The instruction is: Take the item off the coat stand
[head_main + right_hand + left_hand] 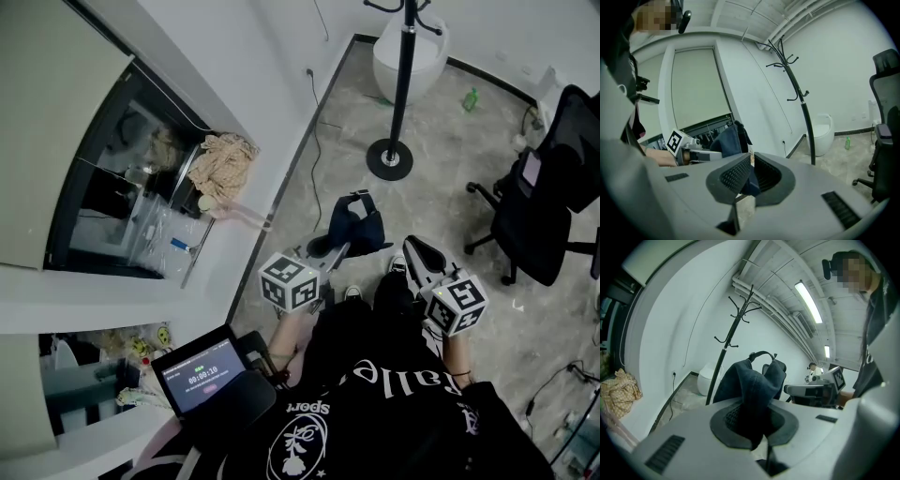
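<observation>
The black coat stand [404, 84] rises from its round base on the floor ahead; its hooks are bare in the left gripper view [734, 331] and in the right gripper view [798, 93]. A dark blue denim item [358, 225] with a black strap hangs clear of the stand. My left gripper [328, 249] is shut on its fabric [754, 385], which fills the jaws [752, 420]. My right gripper [419, 251] stands to the right of the item, apart from it, its pads nearly together [751, 161] with nothing clearly held. It looks across at the item [726, 140].
A black office chair [544, 202] stands at the right. Behind the stand are a white round tub [417, 52] and a green bottle [471, 98]. A white wall and window ledge with a beige cloth [225, 159] run along the left. A dark screen [202, 375] sits by my left side.
</observation>
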`<state>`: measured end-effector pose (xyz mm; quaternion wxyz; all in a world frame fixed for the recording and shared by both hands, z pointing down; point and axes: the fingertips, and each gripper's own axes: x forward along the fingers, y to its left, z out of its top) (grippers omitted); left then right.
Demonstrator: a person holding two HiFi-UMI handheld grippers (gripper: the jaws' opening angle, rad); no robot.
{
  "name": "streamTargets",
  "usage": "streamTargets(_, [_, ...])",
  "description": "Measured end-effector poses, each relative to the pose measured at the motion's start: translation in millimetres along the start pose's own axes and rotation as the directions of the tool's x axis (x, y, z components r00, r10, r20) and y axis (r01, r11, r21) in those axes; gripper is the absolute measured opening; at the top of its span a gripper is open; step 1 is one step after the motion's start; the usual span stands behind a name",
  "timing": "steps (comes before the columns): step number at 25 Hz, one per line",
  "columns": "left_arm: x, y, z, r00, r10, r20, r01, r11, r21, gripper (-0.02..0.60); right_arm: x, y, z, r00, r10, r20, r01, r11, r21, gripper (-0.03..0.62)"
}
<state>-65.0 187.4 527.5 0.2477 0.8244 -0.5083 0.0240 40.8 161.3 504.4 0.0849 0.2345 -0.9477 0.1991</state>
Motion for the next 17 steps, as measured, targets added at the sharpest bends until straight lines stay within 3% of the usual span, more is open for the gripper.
streamTargets(17, [14, 25, 4, 1.000, -0.009, -0.018, 0.008, 1.000, -0.022, 0.020, 21, -14, 9, 1.000, -0.028, -0.009, 0.028, 1.000, -0.004, 0.018])
